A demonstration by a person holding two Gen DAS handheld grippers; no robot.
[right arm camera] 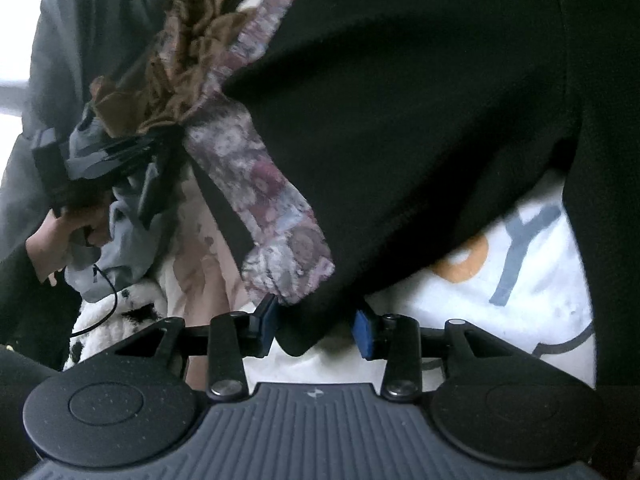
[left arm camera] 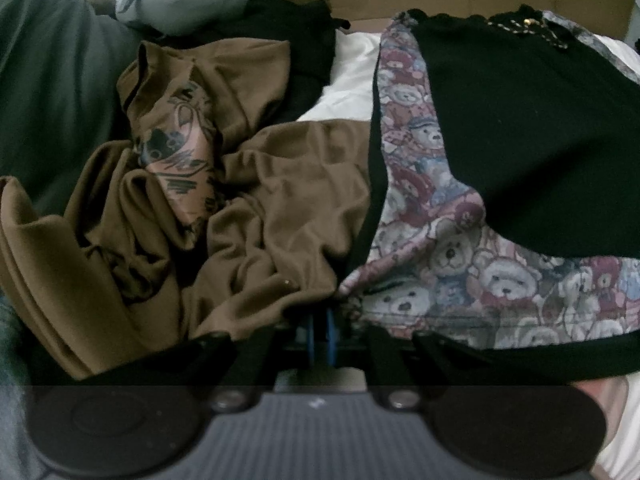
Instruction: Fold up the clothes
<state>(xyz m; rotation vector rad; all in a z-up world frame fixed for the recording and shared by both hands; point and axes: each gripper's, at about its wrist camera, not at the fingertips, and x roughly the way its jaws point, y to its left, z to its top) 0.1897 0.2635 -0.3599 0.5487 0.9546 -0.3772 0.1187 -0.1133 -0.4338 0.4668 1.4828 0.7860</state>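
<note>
Black garment with teddy-bear trim (left arm camera: 520,120), spread on the bed beside a crumpled brown shirt (left arm camera: 256,200): left hand-held gripper (left arm camera: 322,316) pinches its near hem, right hand-held gripper (right arm camera: 316,328) gapes around the hem directly ahead, unclamped.

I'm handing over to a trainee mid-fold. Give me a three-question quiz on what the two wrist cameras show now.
1. True or false: the left gripper is shut on cloth.
2. Which lies to the left of the bear-print garment in the left wrist view? A) brown garment B) red towel C) blue jeans
3. Fill in: the black hem lies between the right gripper's ____ fingers.

Key: 1 true; 2 A; 3 open. The blue pads stand apart, the hem hanging between them.
</note>
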